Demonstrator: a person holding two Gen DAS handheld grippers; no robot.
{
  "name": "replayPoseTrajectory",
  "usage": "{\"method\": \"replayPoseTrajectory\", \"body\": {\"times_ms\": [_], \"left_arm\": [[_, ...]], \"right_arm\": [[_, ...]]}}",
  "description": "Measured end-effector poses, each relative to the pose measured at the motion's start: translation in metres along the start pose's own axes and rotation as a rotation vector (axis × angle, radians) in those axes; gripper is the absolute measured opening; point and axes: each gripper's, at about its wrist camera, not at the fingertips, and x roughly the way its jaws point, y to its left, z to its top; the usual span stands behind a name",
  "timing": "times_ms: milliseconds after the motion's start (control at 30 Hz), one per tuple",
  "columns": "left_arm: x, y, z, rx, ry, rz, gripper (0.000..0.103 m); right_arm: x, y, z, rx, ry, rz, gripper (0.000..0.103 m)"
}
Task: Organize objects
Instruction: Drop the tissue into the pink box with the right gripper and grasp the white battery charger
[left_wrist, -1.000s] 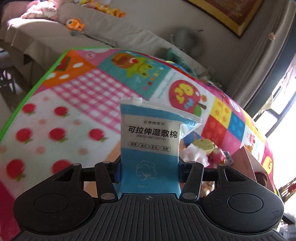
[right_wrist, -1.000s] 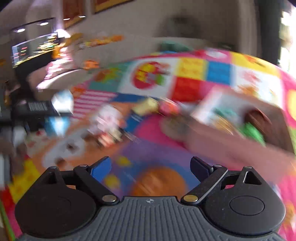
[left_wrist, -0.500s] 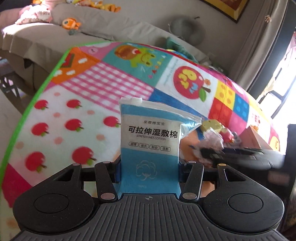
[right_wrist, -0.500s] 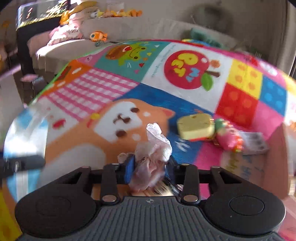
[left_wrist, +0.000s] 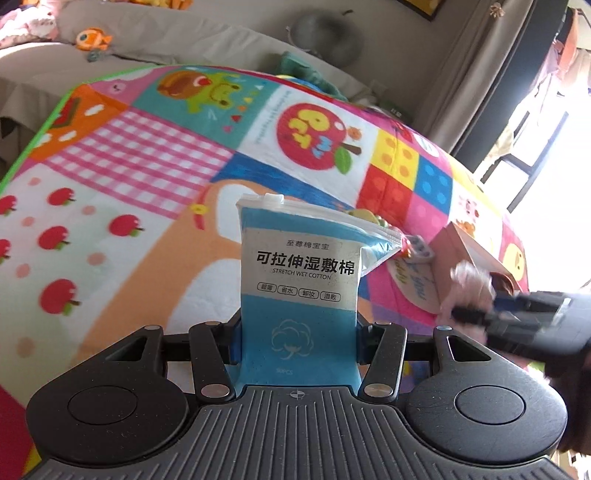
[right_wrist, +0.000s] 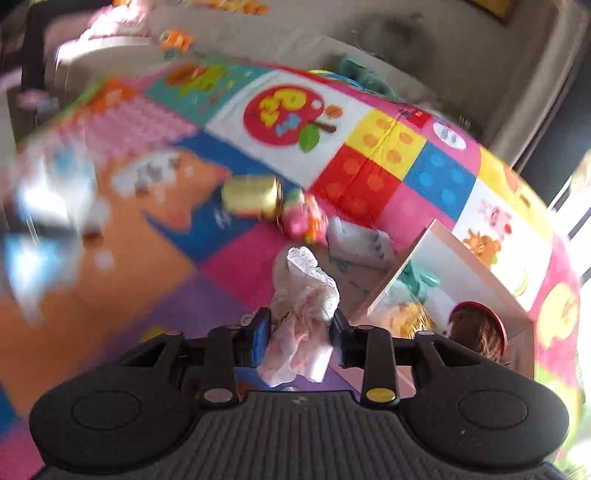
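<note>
Left tongs (left_wrist: 297, 343) are clamped on the lower part of a blue-and-white cotton pad pouch (left_wrist: 299, 284). The pouch stands upright at centre frame, long axis vertical, printed face toward the camera, zip end up; its top right corner flares out toward the right.

Right tongs (right_wrist: 300, 338) are closed on a crumpled pink-white wrapper (right_wrist: 301, 310), centre frame. The wrapper's long axis runs roughly vertical, its frilled end pointing up and away from the camera. In the left view the right tongs (left_wrist: 476, 312) appear blurred at right, wrapper just visible.

Behind, on the patchwork play mat (right_wrist: 369, 162): a yellow block toy (right_wrist: 251, 197), a pink toy (right_wrist: 301, 219) just beside it, and a white packet (right_wrist: 356, 240). An open box (right_wrist: 454, 266) sits at right, holding toys.
</note>
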Motion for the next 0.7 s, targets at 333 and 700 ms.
{"method": "replayPoseTrajectory", "body": {"times_ms": [333, 700], "left_arm": [[0.026, -0.011, -0.011, 0.023, -0.053, -0.039, 0.056], [0.028, -0.014, -0.013, 0.044, -0.041, -0.064, 0.057]], "right_arm": [[0.056, -0.078, 0.091, 0.531, 0.124, 0.161, 0.061], [0.159, -0.083, 0.117, 0.575, 0.202, 0.041, 0.036]]}}
